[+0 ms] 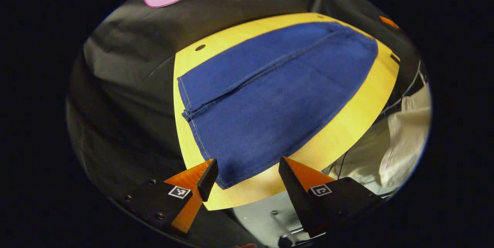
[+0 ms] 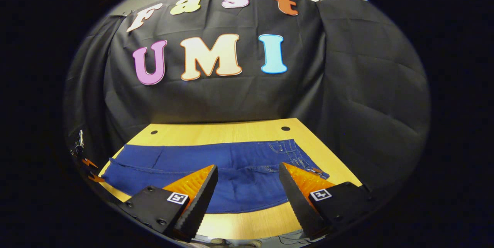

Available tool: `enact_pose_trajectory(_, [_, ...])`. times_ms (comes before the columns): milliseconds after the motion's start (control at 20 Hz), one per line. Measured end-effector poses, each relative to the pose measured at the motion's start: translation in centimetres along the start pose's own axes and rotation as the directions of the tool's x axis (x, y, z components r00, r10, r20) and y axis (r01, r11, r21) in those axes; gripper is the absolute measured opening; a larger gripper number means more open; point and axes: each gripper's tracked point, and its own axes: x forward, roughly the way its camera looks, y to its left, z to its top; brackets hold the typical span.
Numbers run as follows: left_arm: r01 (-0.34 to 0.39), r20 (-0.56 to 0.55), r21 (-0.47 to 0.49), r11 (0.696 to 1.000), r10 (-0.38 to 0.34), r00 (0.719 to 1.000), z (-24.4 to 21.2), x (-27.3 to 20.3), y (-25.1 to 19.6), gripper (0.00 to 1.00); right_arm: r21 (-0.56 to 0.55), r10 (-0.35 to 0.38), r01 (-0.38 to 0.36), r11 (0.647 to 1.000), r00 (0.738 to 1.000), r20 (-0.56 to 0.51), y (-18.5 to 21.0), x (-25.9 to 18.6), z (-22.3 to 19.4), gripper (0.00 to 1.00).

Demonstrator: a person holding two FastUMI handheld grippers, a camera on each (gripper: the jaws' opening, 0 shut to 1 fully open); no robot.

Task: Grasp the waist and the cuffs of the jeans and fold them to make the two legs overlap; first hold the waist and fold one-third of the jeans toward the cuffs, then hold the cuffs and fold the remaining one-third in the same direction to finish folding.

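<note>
Left gripper view: left gripper [image 1: 247,171] wide open, holding nothing, poised over the cuff end of the jeans [image 1: 270,97], which lie flat along the table [image 1: 347,124], legs already overlapped. Right gripper [image 2: 247,178] likewise spread and empty, above the near hem close to the waist [image 2: 287,149]. We judge the waist fold is next: pinch both layers together. Bare table margin on every side; the far edge offers most room.

No readable text or label shows on the jeans [image 2: 247,171] or table [image 2: 220,130].
</note>
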Motion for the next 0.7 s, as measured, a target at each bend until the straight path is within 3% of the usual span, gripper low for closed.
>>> enact_pose_trajectory(100, [0.059, -0.037, 0.035, 0.998, -0.058, 0.998, -0.4, 0.1, -0.9, 0.96, -0.013, 0.006, -0.007, 1.0, 1.0, -0.022, 0.3, 0.0, -0.8, 0.94])
enact_pose_trajectory(200, [0.123, -0.101, 0.096, 0.988, -0.113, 0.988, -1.3, 0.9, -1.3, 0.96, -0.03, 0.006, -0.007, 1.0, 0.999, -0.049, 0.4, -0.1, -1.7, 0.99])
enact_pose_trajectory(350, [0.177, -0.176, 0.196, 0.965, -0.143, 0.974, -2.3, 1.9, -1.6, 0.96, -0.059, -0.004, 0.0, 0.998, 0.998, -0.068, 0.3, 0.0, -2.3, 0.96])
enact_pose_trajectory(600, [0.227, -0.255, 0.279, 0.933, -0.156, 0.954, -2.2, 2.9, -1.2, 0.96, -0.082, -0.014, 0.006, 0.997, 0.995, -0.098, 0.3, 0.0, -3.6, 0.98])
enact_pose_trajectory(650, [0.233, -0.274, 0.294, 0.927, -0.151, 0.95, -2.4, 3.2, -0.9, 0.89, -0.077, -0.015, 0.007, 0.997, 0.994, -0.107, 0.4, 0.1, -3.9, 0.98])
enact_pose_trajectory(700, [0.243, -0.301, 0.307, 0.92, -0.149, 0.942, -2.7, 3.3, -0.7, 0.96, -0.075, -0.016, 0.007, 0.997, 0.994, -0.113, 0.4, 0.1, -4.0, 0.99])
